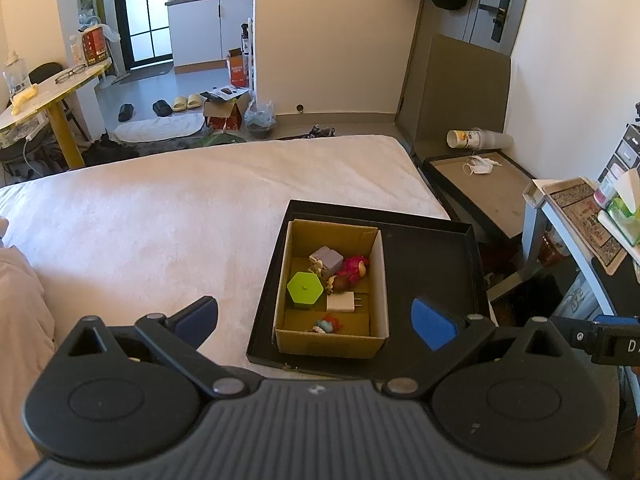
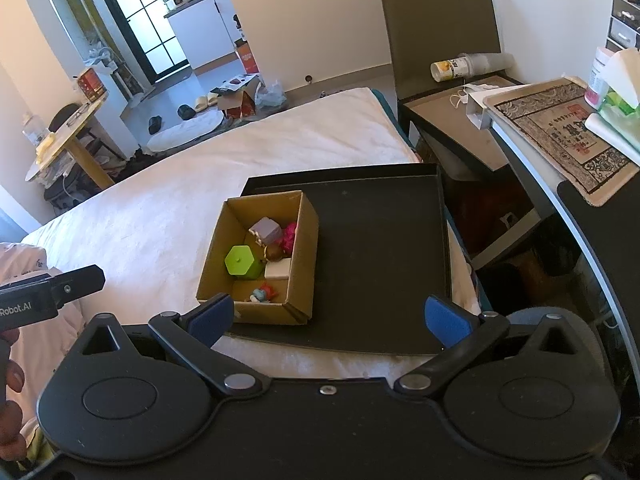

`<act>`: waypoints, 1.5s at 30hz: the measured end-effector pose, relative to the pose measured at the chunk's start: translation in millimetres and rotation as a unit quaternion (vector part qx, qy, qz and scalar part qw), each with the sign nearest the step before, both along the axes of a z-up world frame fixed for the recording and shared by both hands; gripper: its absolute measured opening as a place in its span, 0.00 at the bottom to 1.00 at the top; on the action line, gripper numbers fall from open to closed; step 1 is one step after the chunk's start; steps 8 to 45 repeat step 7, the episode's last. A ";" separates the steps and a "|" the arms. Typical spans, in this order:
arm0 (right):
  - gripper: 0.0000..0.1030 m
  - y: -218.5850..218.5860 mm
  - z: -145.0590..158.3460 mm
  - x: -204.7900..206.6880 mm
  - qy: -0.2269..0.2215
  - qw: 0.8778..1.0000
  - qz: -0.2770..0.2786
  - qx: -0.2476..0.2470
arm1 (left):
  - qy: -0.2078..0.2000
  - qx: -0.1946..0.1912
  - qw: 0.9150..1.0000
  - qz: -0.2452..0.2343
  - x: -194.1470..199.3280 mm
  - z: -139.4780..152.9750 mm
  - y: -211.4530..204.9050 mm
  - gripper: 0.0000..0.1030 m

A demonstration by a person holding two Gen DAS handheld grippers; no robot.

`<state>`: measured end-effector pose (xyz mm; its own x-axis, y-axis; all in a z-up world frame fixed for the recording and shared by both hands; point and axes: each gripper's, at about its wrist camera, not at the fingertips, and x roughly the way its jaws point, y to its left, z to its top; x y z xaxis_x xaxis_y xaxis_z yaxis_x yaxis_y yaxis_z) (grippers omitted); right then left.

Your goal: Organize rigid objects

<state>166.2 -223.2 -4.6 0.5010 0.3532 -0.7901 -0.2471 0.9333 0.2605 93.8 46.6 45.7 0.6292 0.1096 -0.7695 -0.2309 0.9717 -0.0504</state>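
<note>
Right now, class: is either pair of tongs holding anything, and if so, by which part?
Nothing is held. The left tongs and the right tongs are both open and empty; the toys and charger lie in the cardboard box.

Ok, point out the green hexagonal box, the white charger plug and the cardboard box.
green hexagonal box (image 1: 305, 288): left wrist view, on its top face.
white charger plug (image 1: 340, 303): left wrist view, on its white body.
cardboard box (image 2: 306, 236): right wrist view, on its outer right wall.
</note>
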 end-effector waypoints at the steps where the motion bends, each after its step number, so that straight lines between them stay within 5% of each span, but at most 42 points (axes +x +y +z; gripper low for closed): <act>1: 1.00 0.3 -0.3 0.3 0.000 1.000 0.000 0.000 | 0.000 0.000 1.000 0.001 0.3 -0.2 0.2 0.99; 45: 1.00 0.5 -1.6 1.6 0.004 1.000 -0.002 -0.001 | 0.000 -0.003 1.000 0.000 2.1 -1.5 1.0 0.99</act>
